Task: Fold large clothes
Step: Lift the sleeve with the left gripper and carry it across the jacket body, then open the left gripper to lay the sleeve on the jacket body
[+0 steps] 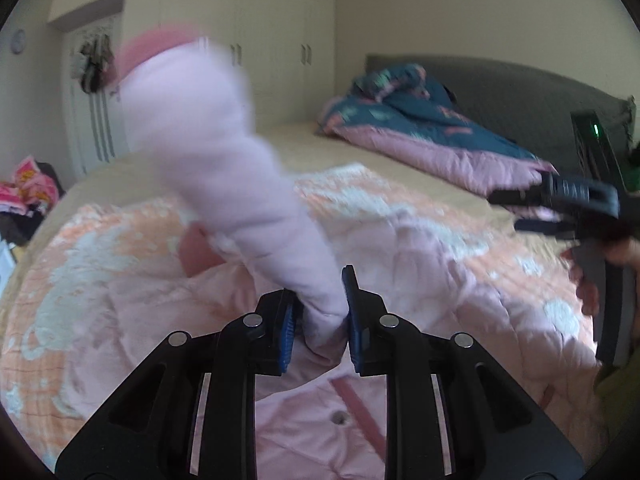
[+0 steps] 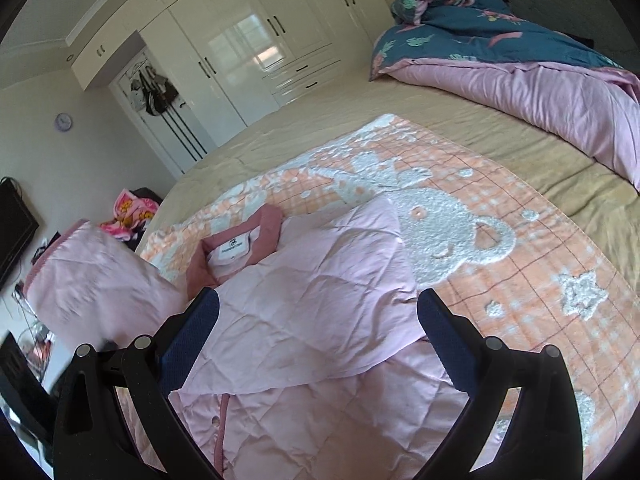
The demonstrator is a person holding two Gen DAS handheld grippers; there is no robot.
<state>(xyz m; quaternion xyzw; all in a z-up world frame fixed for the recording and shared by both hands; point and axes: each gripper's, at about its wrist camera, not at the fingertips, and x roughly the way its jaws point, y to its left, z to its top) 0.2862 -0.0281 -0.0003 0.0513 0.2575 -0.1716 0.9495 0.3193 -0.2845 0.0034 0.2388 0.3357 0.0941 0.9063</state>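
Bed under a peach blanket, wardrobe beyond; left gripper fingers clamp the pink jacket sleeve, rising away; right gripper fingers wide.

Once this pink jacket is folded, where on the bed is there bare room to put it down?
The tan sheet lies bare between the orange bear blanket and the wardrobe side, and in a strip between that blanket and the teal and pink duvet. The blanket's right part, around the star, is also free. Its near left is crowded by the pink jacket.

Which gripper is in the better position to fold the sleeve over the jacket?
Left. The left gripper is shut on the pink sleeve, lifted above the jacket. The right gripper is open and empty.
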